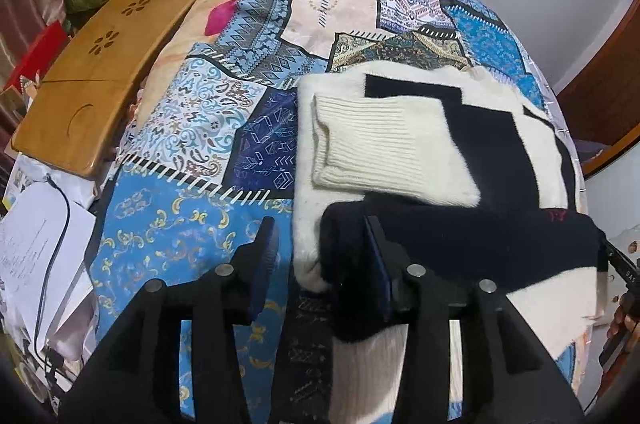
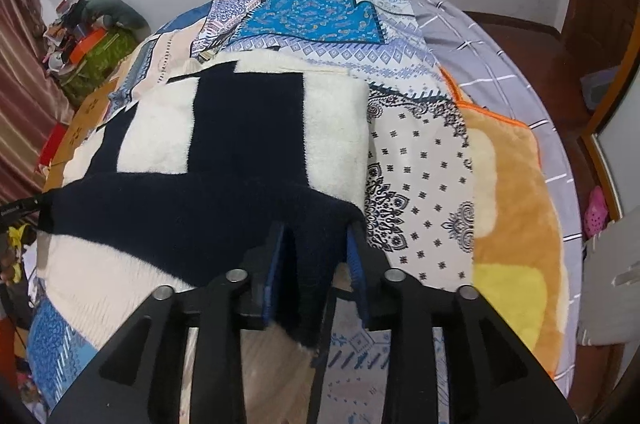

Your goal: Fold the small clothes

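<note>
The left gripper (image 1: 320, 264) has its jaws apart, with a navy fold of the sweater (image 1: 500, 144) draped between and over the right finger (image 1: 380, 264). The sweater (white with navy blocks) lies on a patterned bedspread (image 1: 200, 128). A ribbed white cuff (image 1: 360, 144) lies folded across its body. A wooden tray (image 1: 100, 64) rests left of the bedspread, beside papers (image 1: 32, 236).

A patchwork bedspread (image 1: 248, 72) lies under and beyond the fingers. Far left of them sits a wooden lap tray (image 1: 100, 64), with white papers (image 1: 36, 244) nearer. To their right lies an orange blanket (image 2: 516, 208).
</note>
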Demonstrator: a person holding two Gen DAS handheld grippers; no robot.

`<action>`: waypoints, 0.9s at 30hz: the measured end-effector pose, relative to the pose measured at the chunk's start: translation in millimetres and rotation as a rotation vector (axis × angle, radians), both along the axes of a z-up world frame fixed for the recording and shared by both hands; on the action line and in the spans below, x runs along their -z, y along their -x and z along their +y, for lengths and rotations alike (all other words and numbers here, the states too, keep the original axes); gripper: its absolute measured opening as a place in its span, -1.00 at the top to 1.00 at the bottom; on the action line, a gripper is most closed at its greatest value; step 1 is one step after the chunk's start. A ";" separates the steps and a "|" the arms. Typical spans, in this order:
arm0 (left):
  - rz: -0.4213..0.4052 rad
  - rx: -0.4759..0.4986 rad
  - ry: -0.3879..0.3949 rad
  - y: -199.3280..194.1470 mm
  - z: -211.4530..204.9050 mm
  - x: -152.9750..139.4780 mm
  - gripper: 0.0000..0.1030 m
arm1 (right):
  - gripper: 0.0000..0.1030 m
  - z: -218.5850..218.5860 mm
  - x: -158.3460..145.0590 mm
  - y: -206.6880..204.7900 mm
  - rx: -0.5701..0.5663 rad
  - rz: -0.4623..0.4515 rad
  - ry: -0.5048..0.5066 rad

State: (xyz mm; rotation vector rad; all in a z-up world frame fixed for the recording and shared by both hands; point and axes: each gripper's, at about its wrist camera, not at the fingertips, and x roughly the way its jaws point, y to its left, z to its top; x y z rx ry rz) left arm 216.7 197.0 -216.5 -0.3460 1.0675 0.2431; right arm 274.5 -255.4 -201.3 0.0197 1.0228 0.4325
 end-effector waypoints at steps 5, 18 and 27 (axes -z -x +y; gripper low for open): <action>-0.019 0.010 -0.011 13.7 -2.3 -15.7 -0.02 | 0.14 -6.6 -13.7 11.8 -0.001 -0.026 0.003; 0.029 0.089 -0.003 52.5 -14.3 -17.7 -0.20 | -0.11 -11.0 -16.6 44.4 -0.012 -0.003 -0.009; 0.100 0.115 0.110 63.6 -26.3 14.5 -0.20 | -0.11 -4.2 4.3 57.6 -0.023 0.057 -0.047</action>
